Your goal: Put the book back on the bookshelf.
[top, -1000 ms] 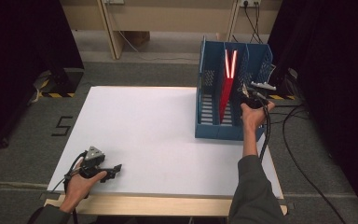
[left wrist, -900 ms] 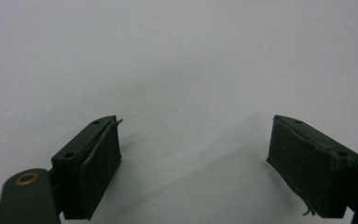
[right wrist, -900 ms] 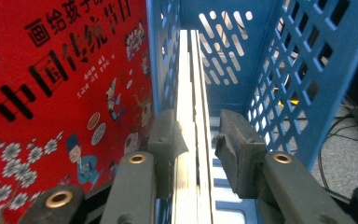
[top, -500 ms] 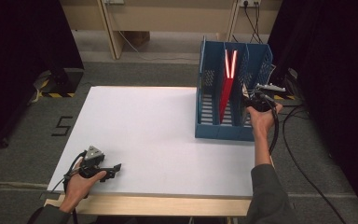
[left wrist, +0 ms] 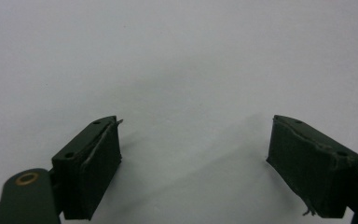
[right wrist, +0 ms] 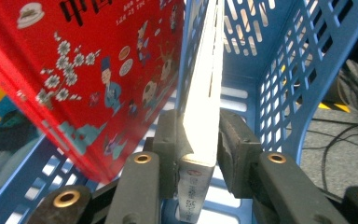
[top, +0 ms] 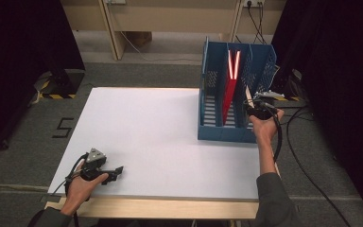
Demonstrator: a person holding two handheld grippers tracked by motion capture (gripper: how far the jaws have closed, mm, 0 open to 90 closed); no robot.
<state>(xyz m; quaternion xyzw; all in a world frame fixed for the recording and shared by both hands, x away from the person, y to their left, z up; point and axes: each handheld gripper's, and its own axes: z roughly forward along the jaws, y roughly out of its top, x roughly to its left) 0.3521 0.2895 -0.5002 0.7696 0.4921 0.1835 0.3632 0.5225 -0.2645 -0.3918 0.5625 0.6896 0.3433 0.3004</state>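
Right tongs (right wrist: pixel 200 140), just closing, clamp the thin white-edged book (right wrist: pixel 204 93) upright, long axis running into the blue rack (top: pixel 260 71), just beside its red book (right wrist: pixel 88 79); left tongs (left wrist: pixel 193 163) apart.

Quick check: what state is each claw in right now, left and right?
Left claw: open, holding nothing, over the white table.
Right claw: just closing, shut on a thin white book in the blue rack.

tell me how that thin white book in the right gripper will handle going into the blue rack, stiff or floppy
Probably fairly stiff: the white book runs straight from the right gripper, which pinches its lower end, with no visible sag. Being thin and gripped at one end, it may pivot or slip. Once released in the blue rack it will likely lean, as the red book does.
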